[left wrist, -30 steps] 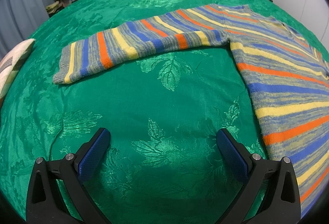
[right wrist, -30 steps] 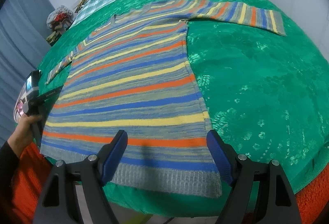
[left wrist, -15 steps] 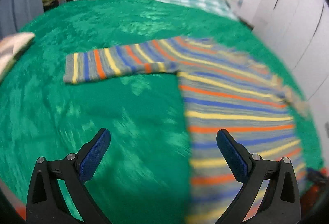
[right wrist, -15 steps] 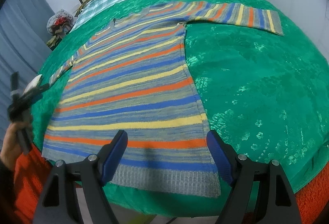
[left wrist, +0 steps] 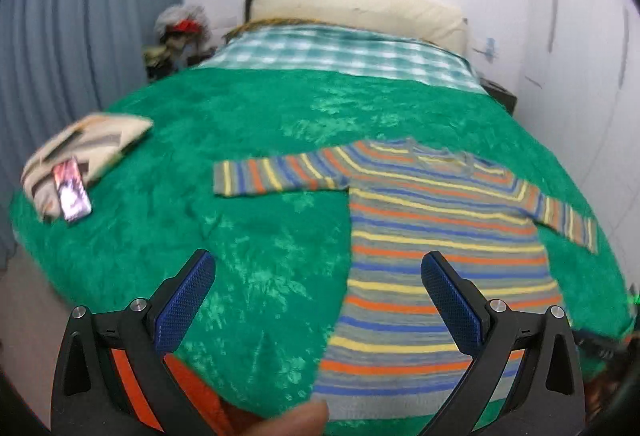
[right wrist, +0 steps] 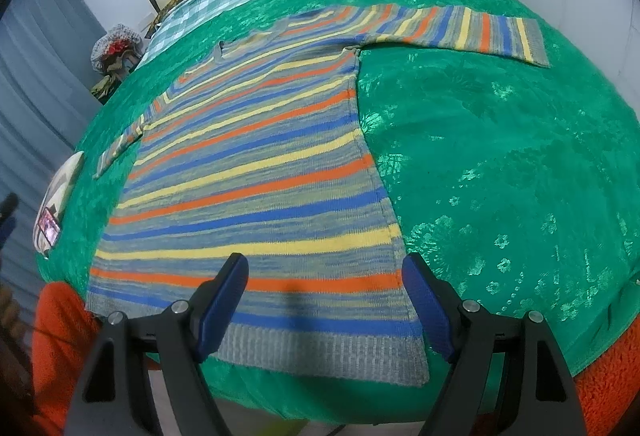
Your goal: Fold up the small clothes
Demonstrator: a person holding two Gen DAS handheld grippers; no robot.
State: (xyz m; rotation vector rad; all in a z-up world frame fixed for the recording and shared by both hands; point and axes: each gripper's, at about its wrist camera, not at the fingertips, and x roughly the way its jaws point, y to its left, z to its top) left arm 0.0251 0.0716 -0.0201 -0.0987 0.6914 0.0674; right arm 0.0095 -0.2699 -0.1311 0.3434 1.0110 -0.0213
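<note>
Left tool pulled up and back

The left tool (left wrist: 318, 290), jaws wide, now sees the whole striped sweater (left wrist: 432, 256), both sleeves, plus a phone (left wrist: 72, 190) on a folded cloth (left wrist: 86, 144) at the bed's edge.

Striped sweater (right wrist: 256, 172) flat on the green bedspread (right wrist: 500, 164), seen from my right gripper (right wrist: 326, 300).
I held its jaws wide apart above the grey ribbed hem, gripping nothing; both sleeves lay spread outward, a phone (right wrist: 48, 229) sat at the left edge.

Black gripper frames (right wrist: 324, 316) with blue textured fingers (right wrist: 224, 296), silver screws.
</note>
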